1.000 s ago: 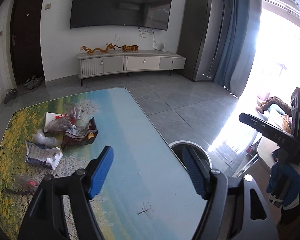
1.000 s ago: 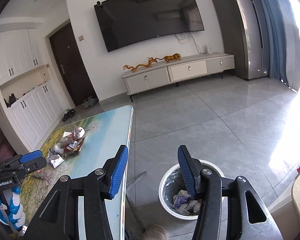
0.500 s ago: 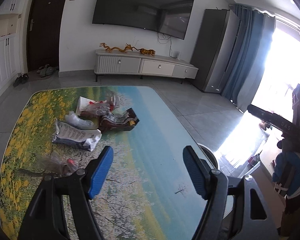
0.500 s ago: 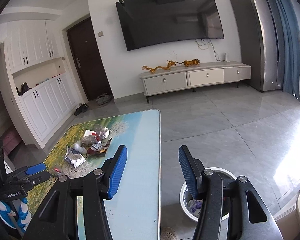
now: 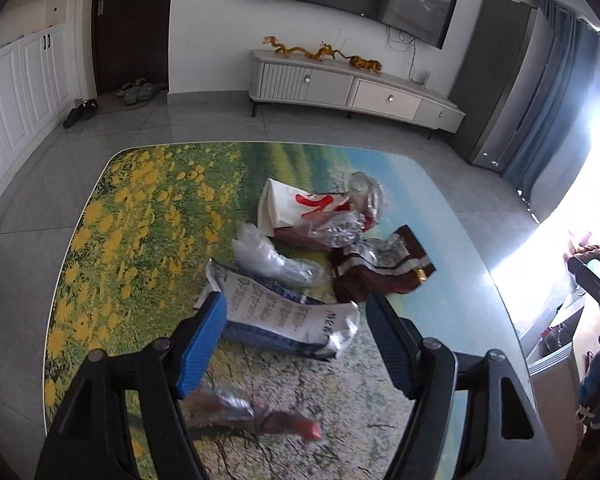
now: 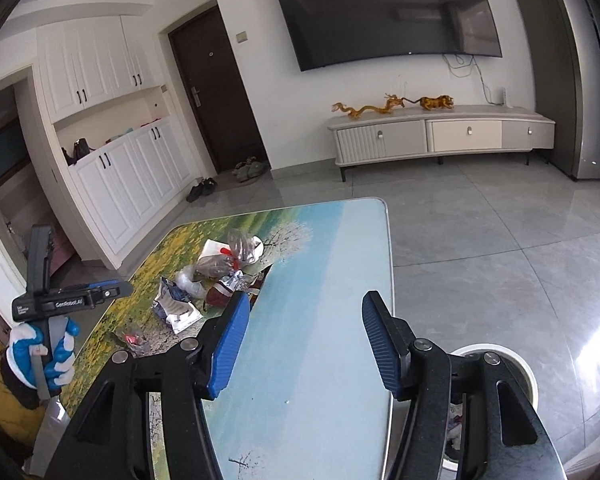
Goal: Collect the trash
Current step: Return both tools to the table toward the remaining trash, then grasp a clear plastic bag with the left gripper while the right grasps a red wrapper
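Observation:
A pile of trash lies on the landscape-printed table [image 5: 140, 240]. It holds a white and blue printed bag [image 5: 284, 312], a clear plastic bag [image 5: 268, 258], a dark red wrapper [image 5: 380, 276], a white paper with a red mark [image 5: 292, 208] and crumpled silver foil [image 5: 364, 192]. My left gripper [image 5: 296, 340] is open just above and in front of the printed bag, touching nothing. A small wrapper with a red tip [image 5: 256, 412] lies beneath it. My right gripper [image 6: 304, 344] hangs over the table's blue part, its jaws opening with nothing between them. The pile [image 6: 220, 276] lies ahead to its left.
A white trash bin [image 6: 516, 364] with rubbish inside stands on the floor by the table's right edge, partly behind my right gripper. A hand in a blue and white glove [image 6: 40, 356] holds the left gripper. Grey tiled floor surrounds the table; a TV cabinet [image 6: 440, 136] lines the far wall.
The left gripper swung left from the bin side of the table and came down over the trash pile. The right gripper turned from above the bin toward the table, its jaws slightly wider.

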`<state>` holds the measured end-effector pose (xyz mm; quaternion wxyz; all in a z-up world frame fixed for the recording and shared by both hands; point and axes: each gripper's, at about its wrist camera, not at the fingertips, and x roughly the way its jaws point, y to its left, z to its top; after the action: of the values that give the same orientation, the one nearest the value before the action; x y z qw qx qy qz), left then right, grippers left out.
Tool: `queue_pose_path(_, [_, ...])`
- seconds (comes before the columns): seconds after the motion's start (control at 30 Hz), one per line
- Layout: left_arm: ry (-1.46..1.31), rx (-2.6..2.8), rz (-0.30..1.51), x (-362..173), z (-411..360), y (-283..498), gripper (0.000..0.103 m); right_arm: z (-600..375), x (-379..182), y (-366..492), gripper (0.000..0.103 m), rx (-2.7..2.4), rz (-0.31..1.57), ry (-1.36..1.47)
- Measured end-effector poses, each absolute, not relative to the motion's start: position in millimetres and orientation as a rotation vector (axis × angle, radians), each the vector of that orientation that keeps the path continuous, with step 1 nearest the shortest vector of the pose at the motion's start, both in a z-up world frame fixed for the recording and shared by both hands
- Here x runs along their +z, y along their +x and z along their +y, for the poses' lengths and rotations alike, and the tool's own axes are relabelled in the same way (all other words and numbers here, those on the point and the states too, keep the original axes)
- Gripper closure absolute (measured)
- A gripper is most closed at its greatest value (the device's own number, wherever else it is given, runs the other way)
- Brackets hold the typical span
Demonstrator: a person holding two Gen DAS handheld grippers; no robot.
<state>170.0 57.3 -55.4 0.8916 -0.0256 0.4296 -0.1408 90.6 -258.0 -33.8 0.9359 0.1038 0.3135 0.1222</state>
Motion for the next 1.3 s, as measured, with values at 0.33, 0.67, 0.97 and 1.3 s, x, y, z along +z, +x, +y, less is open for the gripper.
queue_pose_path(0.33, [-0.032,-0.201,1.042,-99.6,54.5,252.9,0.032,-217.9,-77.4,179.0,0.044,0.404,0.754,0.235])
queue_pose_path(0.67, [-0.038,-0.158,1.097,-110.7,58.3,280.2,0.032,-181.2,-130.4,243.7,0.044,0.486,0.882,0.354])
queue_pose_path(0.97, [0.021,-0.173,1.154,-124.2,54.9,286.0,0.033,-165.4,-144.4,255.9,0.046,0.504,0.910,0.355])
queue_pose_path(1.3, [-0.021,-0.181,1.136,-127.3,56.9,279.1,0.073,-170.9,-150.2,252.7,0.088,0.505,0.919,0.359])
